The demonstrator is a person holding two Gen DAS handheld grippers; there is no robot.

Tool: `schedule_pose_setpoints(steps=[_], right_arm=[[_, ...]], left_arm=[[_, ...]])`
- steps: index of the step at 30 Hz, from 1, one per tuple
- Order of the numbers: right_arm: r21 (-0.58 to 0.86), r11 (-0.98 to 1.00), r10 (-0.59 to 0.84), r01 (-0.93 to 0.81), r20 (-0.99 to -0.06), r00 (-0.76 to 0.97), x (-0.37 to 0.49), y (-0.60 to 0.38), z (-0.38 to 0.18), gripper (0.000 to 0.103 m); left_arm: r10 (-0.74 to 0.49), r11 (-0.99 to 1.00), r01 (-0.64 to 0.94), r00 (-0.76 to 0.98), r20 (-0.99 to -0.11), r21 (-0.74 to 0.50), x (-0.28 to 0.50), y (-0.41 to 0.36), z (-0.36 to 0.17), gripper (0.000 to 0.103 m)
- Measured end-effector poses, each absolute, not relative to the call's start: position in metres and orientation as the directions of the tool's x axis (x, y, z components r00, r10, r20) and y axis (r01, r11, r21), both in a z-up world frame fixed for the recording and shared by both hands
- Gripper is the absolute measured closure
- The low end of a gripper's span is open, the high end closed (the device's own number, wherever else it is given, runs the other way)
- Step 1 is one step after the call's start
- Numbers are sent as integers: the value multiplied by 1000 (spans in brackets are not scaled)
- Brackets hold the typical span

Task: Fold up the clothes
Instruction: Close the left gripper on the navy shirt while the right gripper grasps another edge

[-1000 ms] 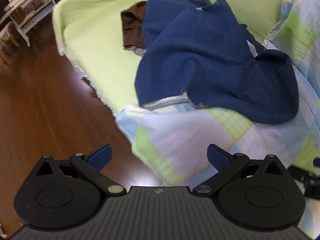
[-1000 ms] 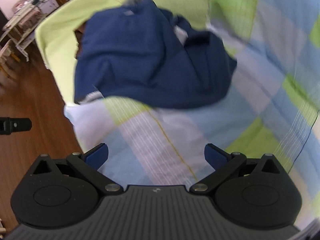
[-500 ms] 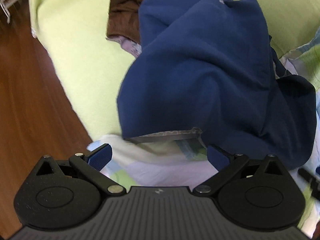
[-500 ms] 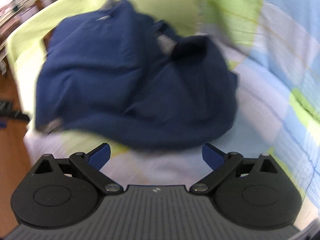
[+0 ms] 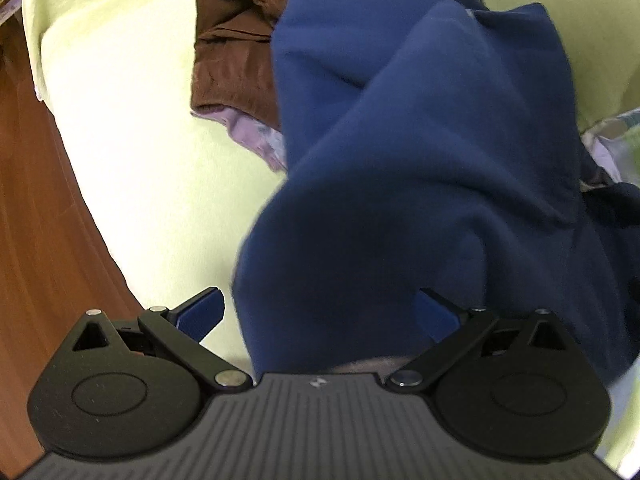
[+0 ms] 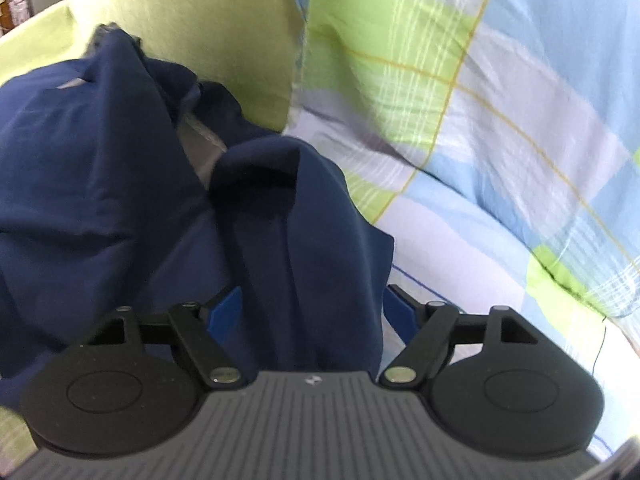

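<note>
Left wrist view, left to right: wood floor [image 5: 36,216] at left edge; pale green cover [image 5: 152,160] across the middle; brown garment [image 5: 236,52] at upper centre, partly under the blue garment [image 5: 420,152] filling centre and right.

Left gripper [image 5: 318,314] spread wide at lower centre; blue cloth edge between the jaws, pads not pressing.

Right wrist view, left to right: blue garment [image 6: 100,180] heaped at left and centre; green cover [image 6: 192,20] behind at top; checked sheet [image 6: 500,140] across the right.

Right gripper [image 6: 312,314] just closing, not yet shut; a ridge of blue cloth between the jaws, no firm pinch evident.

Risks, as judged: several bunched layers caught at once, spoiling the fold; checked sheet or brown garment dragged along if the bite goes deep; hem slipping out if pinched too shallow.
</note>
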State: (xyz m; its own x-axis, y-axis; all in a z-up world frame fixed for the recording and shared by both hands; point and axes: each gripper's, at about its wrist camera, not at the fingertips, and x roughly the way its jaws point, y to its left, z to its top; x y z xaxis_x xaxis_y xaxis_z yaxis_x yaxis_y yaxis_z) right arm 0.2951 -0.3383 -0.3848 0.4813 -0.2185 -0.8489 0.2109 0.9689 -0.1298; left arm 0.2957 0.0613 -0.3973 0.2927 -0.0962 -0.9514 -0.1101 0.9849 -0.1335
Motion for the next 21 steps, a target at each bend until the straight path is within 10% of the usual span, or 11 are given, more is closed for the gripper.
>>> schedule_pose_setpoints(steps=[14,21], right_arm=[[37,924,-144,380,-888,437,303,-392,-439,15],[86,924,-116,372,-865,489,309,-414,-451,17]], left_arm=[[-258,933,-148,358,-897,-327,274,95,-462,3],[-369,888,-131,365,-855,-440,264,100,-450,84]])
